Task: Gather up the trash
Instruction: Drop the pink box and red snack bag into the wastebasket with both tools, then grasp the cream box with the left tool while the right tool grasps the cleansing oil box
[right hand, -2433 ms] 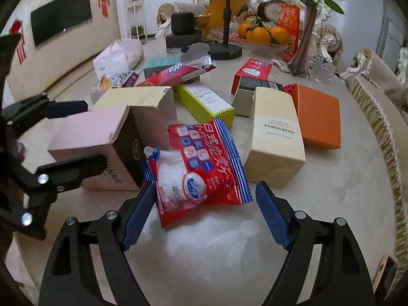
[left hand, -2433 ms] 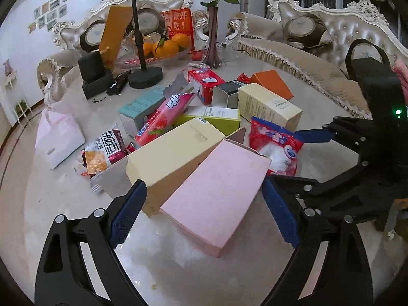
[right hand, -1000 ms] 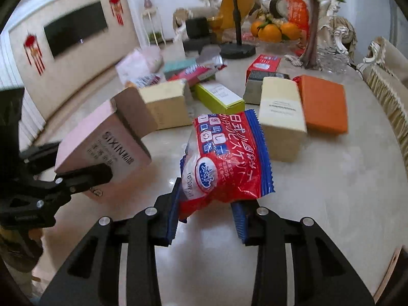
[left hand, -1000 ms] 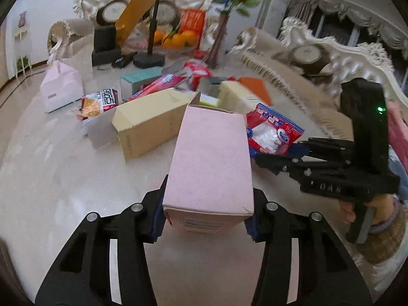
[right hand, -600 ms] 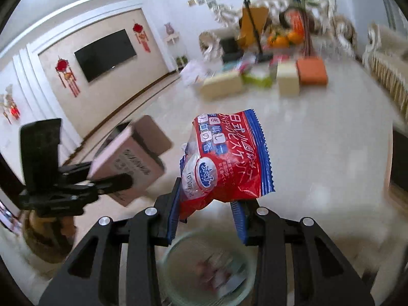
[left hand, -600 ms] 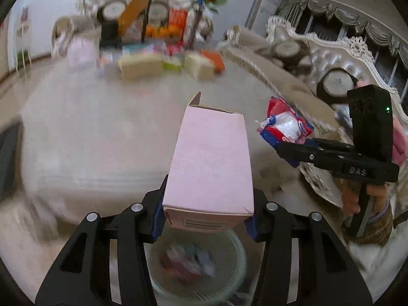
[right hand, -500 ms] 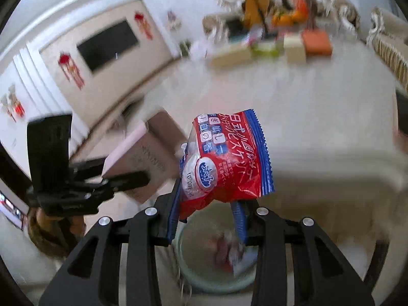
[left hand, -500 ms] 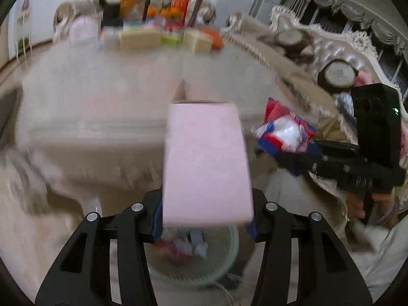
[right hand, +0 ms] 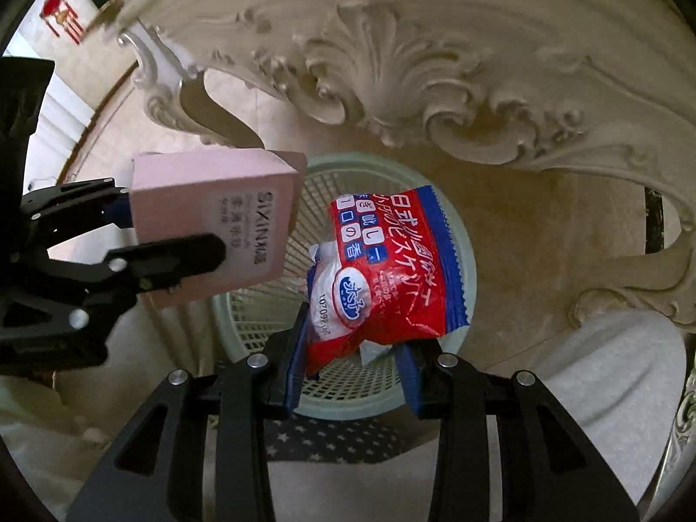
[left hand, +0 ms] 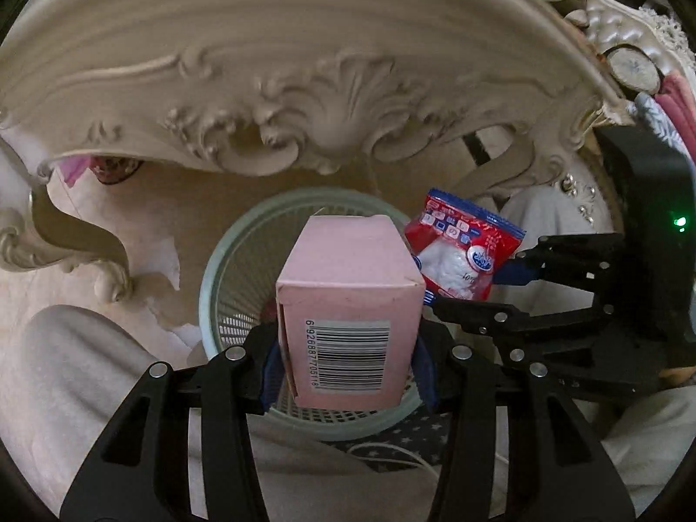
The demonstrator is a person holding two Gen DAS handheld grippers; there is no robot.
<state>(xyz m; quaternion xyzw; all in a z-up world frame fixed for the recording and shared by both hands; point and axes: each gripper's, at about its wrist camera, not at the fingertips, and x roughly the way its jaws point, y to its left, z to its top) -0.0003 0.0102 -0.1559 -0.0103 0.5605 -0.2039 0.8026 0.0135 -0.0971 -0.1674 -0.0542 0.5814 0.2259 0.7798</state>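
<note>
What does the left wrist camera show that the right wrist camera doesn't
Only the left wrist view shows the barcode on the pink box and a green light on the other gripper. Only the right wrist view shows the box's printed side label and a red wall ornament. Both show the box, red snack bag and green basket.

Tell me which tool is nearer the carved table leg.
Left. The left tool, holding the pink box over the basket, is on the table leg's side; the right tool, holding the snack bag, is farther away.
</note>
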